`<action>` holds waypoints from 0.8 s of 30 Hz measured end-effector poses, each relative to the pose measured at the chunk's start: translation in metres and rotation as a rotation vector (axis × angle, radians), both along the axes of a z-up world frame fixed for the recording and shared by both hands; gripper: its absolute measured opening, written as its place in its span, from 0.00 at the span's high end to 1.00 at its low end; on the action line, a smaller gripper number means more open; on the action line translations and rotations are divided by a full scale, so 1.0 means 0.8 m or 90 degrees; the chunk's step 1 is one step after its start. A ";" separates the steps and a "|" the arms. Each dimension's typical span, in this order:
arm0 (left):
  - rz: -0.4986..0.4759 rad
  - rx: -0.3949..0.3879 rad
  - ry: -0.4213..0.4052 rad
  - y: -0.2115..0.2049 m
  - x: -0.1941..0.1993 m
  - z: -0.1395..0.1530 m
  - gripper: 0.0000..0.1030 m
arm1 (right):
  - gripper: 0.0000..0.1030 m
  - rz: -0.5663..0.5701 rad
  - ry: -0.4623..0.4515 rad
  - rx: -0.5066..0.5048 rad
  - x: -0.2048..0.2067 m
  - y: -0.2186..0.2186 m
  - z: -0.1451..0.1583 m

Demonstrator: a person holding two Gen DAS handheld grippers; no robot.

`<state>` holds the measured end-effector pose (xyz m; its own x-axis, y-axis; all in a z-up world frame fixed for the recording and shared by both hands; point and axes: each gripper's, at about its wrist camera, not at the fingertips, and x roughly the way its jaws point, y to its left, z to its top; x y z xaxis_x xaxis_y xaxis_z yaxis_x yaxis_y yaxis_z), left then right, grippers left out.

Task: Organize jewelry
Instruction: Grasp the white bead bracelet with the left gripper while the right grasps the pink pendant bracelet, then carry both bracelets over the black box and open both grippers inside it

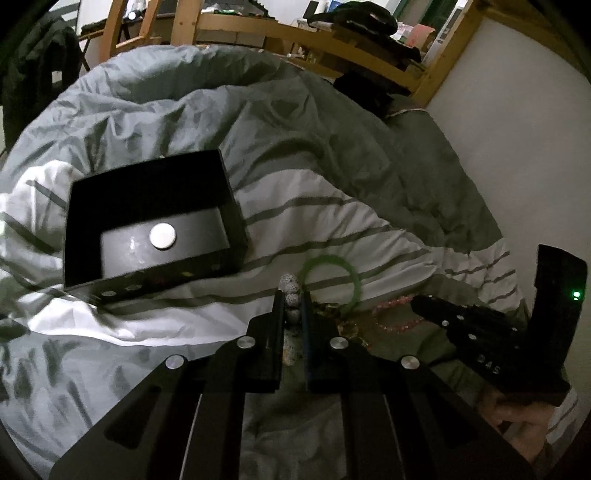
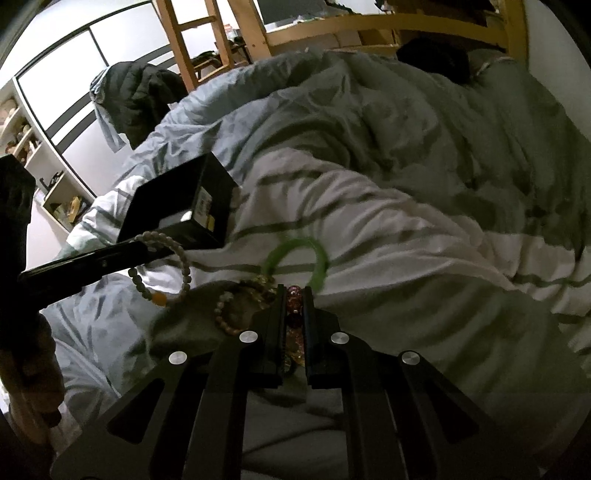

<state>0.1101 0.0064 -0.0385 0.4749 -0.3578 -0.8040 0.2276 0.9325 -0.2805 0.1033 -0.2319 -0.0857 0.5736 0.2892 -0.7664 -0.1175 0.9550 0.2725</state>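
Domestic bedroom — a rumpled grey-and-white striped duvet (image 2: pixel 369 206) covers the bed, a pale wooden bed frame (image 1: pixel 280 33) stands behind, and a dark padded jacket (image 2: pixel 140 99) hangs nearby.

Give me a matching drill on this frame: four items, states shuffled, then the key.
Items:
1. grey speckled bead bracelet
2. pink-red bead bracelet
3. green ring-shaped bangle
4. open black cardboard box

States:
A. lies loose on the striped duvet
B. clamped in the right gripper
C. holds a round silver disc
D. clamped in the left gripper, hanging

Pairs: 1-D, 2-B, 3-A, 4-C
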 end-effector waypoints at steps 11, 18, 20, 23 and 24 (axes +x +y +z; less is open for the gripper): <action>0.043 0.047 -0.027 0.033 0.007 0.032 0.92 | 0.92 0.028 -0.017 -0.014 0.011 0.033 0.051; 0.066 0.058 -0.036 0.065 0.026 0.047 0.92 | 0.92 0.054 -0.027 -0.029 0.048 0.070 0.082; 0.071 0.063 -0.038 0.072 0.033 0.050 0.92 | 0.92 0.060 -0.028 -0.034 0.060 0.081 0.089; 0.080 0.071 -0.040 0.083 0.043 0.053 0.92 | 0.92 0.074 -0.027 -0.040 0.081 0.102 0.096; 0.082 0.071 -0.041 0.088 0.047 0.054 0.92 | 0.92 0.078 -0.027 -0.042 0.086 0.107 0.097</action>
<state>0.1477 0.0765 0.0049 0.5627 -0.2010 -0.8018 0.1179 0.9796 -0.1628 0.1724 -0.1462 -0.0080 0.5697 0.3086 -0.7617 -0.2442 0.9485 0.2017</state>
